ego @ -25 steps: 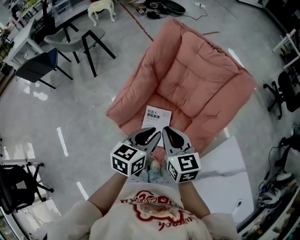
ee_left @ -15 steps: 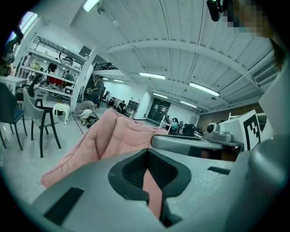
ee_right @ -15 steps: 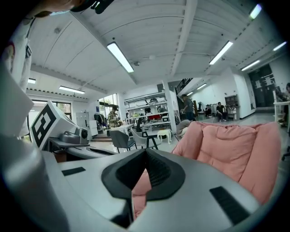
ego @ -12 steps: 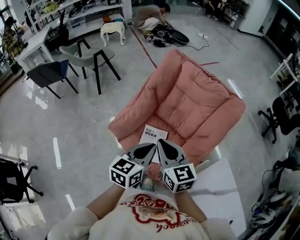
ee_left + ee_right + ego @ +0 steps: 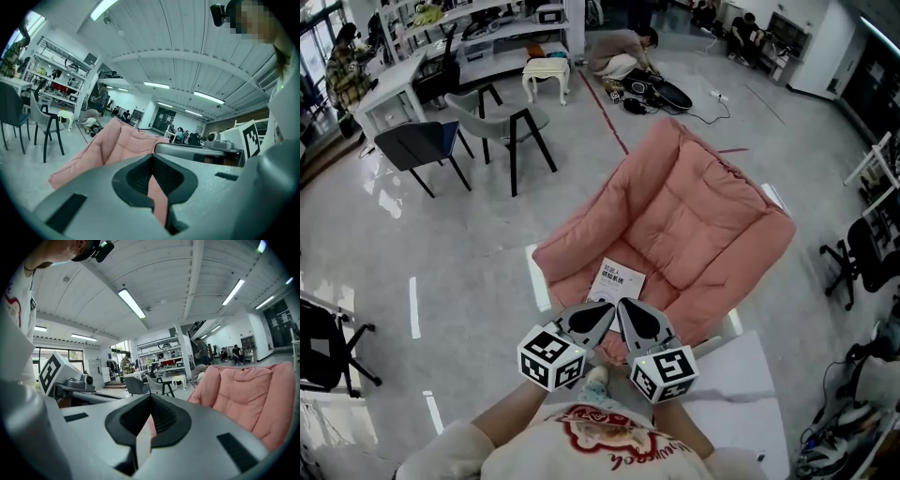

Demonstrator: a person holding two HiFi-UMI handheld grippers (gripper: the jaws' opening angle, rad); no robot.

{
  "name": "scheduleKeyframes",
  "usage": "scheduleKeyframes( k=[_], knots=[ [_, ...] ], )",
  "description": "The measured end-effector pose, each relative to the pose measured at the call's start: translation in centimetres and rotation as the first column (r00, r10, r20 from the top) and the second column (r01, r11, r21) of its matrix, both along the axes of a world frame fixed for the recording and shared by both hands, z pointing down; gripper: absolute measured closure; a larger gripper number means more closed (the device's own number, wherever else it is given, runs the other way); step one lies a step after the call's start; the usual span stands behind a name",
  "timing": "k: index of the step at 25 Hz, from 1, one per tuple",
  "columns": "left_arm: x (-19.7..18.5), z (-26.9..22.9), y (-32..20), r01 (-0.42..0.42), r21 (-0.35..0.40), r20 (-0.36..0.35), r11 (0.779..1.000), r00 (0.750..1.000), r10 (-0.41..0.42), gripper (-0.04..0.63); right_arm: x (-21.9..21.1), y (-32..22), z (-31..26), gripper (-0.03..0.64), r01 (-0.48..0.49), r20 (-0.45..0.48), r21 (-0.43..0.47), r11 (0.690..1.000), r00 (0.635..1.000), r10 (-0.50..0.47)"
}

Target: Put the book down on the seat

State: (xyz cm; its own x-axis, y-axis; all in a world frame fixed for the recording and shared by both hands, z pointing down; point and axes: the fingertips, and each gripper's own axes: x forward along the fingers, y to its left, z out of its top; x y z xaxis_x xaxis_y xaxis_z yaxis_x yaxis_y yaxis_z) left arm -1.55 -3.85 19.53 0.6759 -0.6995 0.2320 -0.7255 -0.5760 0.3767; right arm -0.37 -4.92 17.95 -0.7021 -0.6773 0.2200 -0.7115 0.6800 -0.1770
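The book [image 5: 620, 281] is lying flat on the front part of the pink seat [image 5: 703, 220], with its white cover facing up. It looks like the putting-down part is done, so the job now is just getting the hands away without bumping anything. To do that well, I think the person should be lifting both grippers up and back toward the body, not sliding them forward over the book. The tips are sitting just beside the near edge of the book in the head view, so a push forward could be nudging it. The cushion is soft and puffy, and the book is resting close to the front edge, so it is worth checking that it is not tipping or slipping off toward the floor. The left gripper [image 5: 605, 309] is closed all the way and is holding nothing. The right gripper [image 5: 624, 307] is closed too, and it is empty as well. In each gripper view only a bit of pink cushion is showing past the closed jaws. Both hands are hanging side by side, close to the person's chest. The two grippers are pointing forward at the seat and a little bit down. Their tips are leaning in toward each other and almost touching, like a letter V, and the marker cubes are sitting nearest the person.
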Motion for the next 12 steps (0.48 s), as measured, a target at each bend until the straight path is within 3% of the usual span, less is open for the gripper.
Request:
scheduleKeyframes(
  k=[5, 12],
  knots=[
    [-2.2, -0.4, 5.0, 0.013, 0.023, 0.002, 1.0, 1.0, -0.013, 0.592, -1.9, 5.4, -0.2, 0.617, 0.003, 0.0, 0.016, 1.0, 1.0, -0.003],
    [-5.7, -1.3, 17.0, 0.004, 0.047, 0.013, 0.999, 1.0, -0.005, 0.592, -4.9, 17.0, -1.3, 0.617, -0.028, 0.011, 0.054, 0.998, 1.0, 0.027]
  ],
)
